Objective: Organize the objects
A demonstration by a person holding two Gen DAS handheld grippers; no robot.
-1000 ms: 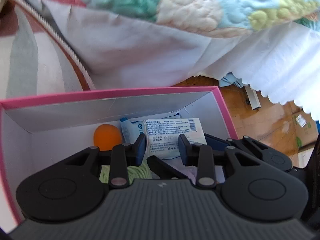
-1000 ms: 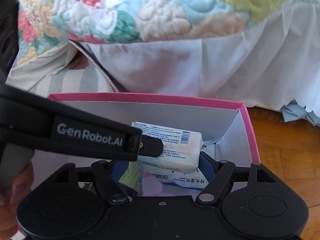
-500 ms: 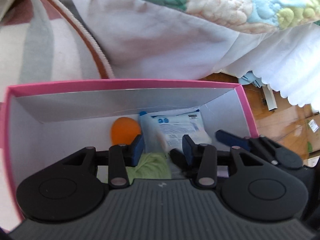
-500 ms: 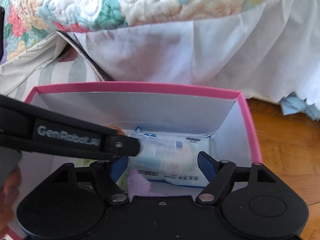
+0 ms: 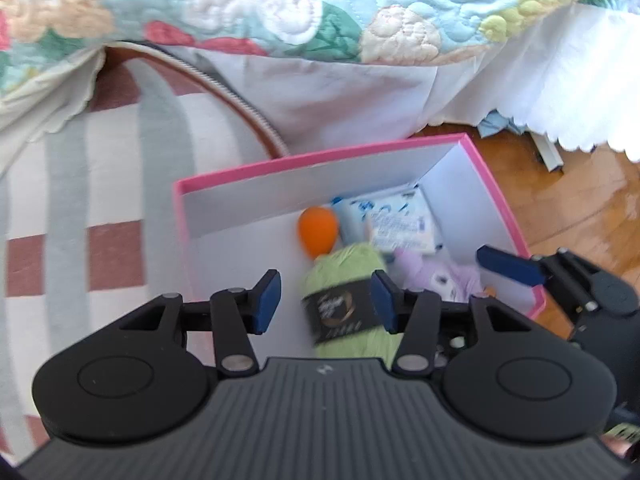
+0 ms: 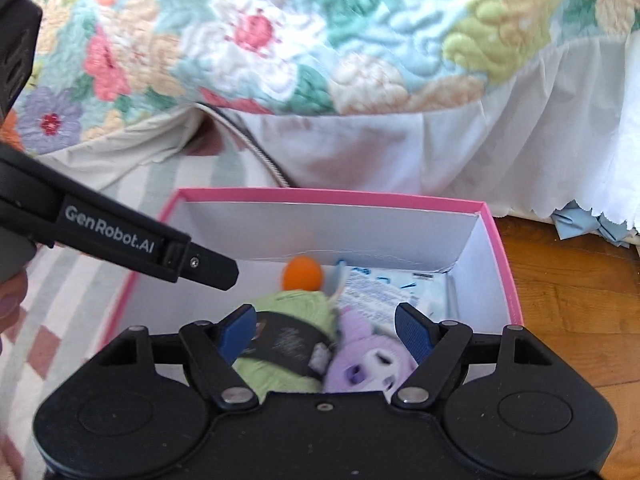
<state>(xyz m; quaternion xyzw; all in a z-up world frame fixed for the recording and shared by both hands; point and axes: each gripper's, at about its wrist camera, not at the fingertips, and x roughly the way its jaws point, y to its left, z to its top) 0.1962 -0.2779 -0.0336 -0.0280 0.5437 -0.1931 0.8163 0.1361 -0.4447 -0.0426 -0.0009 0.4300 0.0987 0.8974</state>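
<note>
Bedroom floor setup: striped rug [image 5: 72, 184] on the left, wood floor [image 6: 568, 280] on the right, and a flowery quilt [image 6: 280, 40] hanging off the bed behind a pink box [image 5: 320, 156]. Both grippers hang above the box pointing steeply down into it. The left gripper [image 5: 326, 300] has just been opening its jaws and they're now partly spread with nothing pinched; the green yarn skein [image 5: 344, 292] sits on the box floor below, roughly framed between the pads, long axis running from 6 toward 12 o'clock. The right gripper [image 6: 326, 334] is spread wide and empty too, over the yarn and the purple plush [image 6: 368, 356]. Up at 12 o'clock from the yarn is an orange ball [image 6: 303, 274], with a wipes pack [image 5: 400, 224] at about 1 o'clock in the far right corner. Frames are a bit smeary, so I can't swear the yarn and plush are touching. Left one looks nearer the yarn.
</note>
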